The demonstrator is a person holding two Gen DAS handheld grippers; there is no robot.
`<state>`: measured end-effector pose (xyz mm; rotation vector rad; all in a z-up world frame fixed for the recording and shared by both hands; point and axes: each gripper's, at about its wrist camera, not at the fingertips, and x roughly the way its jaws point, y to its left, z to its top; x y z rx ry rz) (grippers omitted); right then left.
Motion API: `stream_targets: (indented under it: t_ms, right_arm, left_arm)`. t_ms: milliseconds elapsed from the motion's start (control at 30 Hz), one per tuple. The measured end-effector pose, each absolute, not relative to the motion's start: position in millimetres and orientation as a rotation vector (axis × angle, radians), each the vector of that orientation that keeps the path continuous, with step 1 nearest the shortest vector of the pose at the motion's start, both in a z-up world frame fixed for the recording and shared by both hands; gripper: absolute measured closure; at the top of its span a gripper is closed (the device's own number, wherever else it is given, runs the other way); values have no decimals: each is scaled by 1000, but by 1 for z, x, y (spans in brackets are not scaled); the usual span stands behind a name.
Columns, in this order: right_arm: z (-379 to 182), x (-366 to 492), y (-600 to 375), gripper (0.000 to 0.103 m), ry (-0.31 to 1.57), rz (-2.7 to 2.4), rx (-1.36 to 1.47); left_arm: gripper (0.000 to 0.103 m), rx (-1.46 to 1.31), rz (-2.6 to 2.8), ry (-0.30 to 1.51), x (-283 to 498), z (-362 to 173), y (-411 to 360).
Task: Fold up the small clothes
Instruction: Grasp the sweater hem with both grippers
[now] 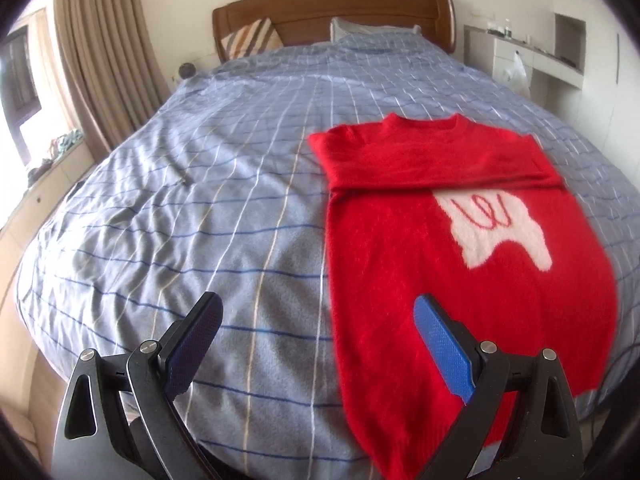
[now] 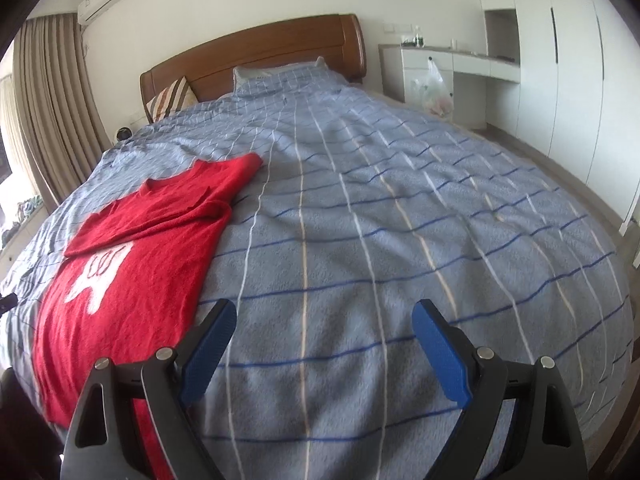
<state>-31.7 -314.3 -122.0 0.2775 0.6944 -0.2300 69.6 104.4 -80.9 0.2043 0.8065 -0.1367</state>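
Observation:
A small red sweater (image 1: 420,248) with a white motif (image 1: 496,224) lies flat on the bed, neck toward the headboard. Its sleeves are folded across the chest in a band. It also shows in the right wrist view (image 2: 132,256) at the left. My left gripper (image 1: 316,320) is open and empty, hovering above the sweater's lower left edge. My right gripper (image 2: 324,328) is open and empty, above the bare cover just right of the sweater's hem.
The bed has a blue checked cover (image 1: 200,200) and a wooden headboard (image 1: 332,8) with pillows. Curtains (image 1: 100,48) hang at the left. A white desk with a plastic bag (image 2: 436,88) and wardrobes stand at the right.

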Motion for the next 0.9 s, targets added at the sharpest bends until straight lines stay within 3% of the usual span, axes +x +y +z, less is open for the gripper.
stream_targets:
  t_ms: [200,400,533,733,900]
  right_arm:
    - [-134,-58,-269,14,933,23,373]
    - [-173,-45,-226,16,1155,205,352]
    - [-161,-46,-197,19,1181,256,73]
    - [-126,-53,-199,19,1081,266,0]
    - [-140,-48,-206,19,1084,312,159]
  left_arm:
    - [6,267,-330,1091,52,-130,98]
    - [11,443,-252,1154,44,-167,62]
    - [15,364,-312,1161,36,-127,80]
    - [3,493,-289,1059,20,-33,133]
    - [1,370,-334,1127,25,-53,144]
